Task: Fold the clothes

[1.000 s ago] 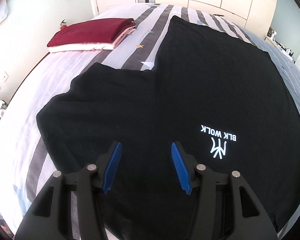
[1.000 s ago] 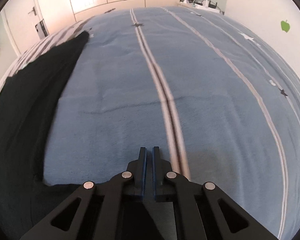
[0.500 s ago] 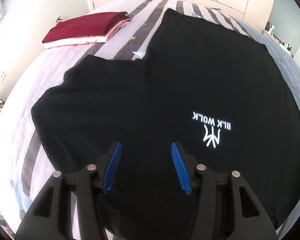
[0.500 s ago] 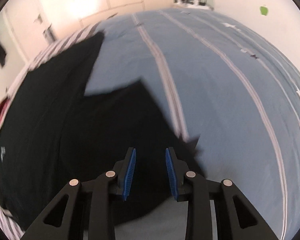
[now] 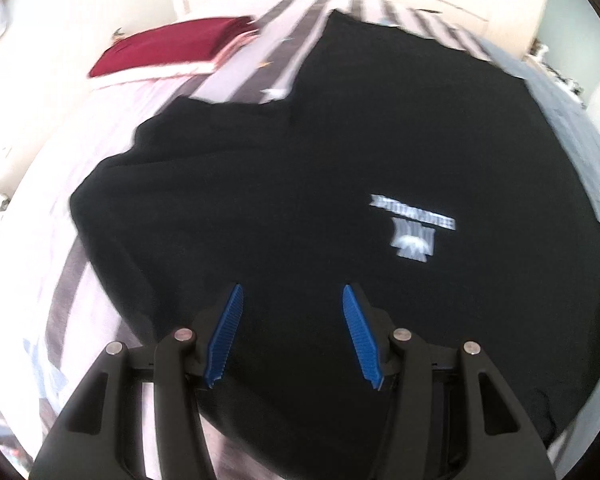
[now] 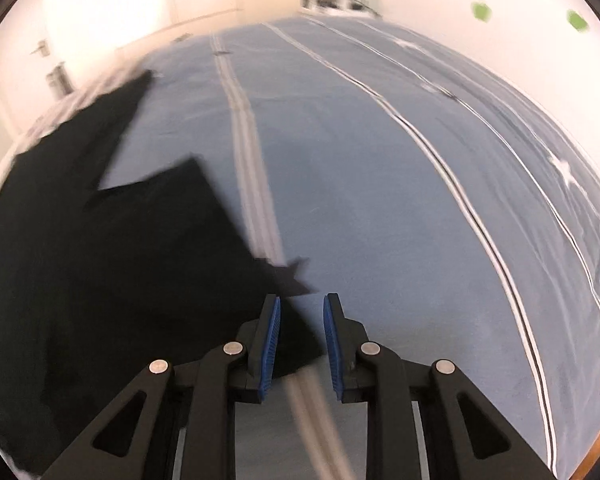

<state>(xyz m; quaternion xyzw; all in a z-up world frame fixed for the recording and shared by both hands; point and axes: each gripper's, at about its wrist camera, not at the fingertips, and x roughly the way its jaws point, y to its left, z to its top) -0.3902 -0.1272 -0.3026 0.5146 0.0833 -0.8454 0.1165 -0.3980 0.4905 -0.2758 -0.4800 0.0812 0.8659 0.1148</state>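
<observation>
While the bed (image 5: 100,128) fills both views, the far left of the left wrist view shows a stack of folded clothes (image 5: 172,52), dark red on top with pale layers under it, lying on the striped cover near the wall. Just right of that stack and apart from it, a black T-shirt (image 5: 300,184) lies spread flat over the cover, one sleeve reaching out to the left. A white printed logo (image 5: 414,226) sits on the shirt's chest, blurred and unreadable. Low in that view, the left gripper (image 5: 292,300) hangs over the shirt near its closer edge; its blue pads stand about half apart, with nothing between them and no cloth pinched.

Further right, the right wrist view shows the same T-shirt (image 6: 100,264) on the left of the picture, its other sleeve laid out over the blue part of the cover (image 6: 420,200), which has thin pale stripes and small stars. A ragged tip of the sleeve lies just ahead of the right gripper (image 6: 302,312). Its jaws are narrow and closing; the sleeve's edge passes under the left pad and partly into the gap, but the pads do not press on it. Green stickers (image 6: 482,10) dot the wall at far right.
</observation>
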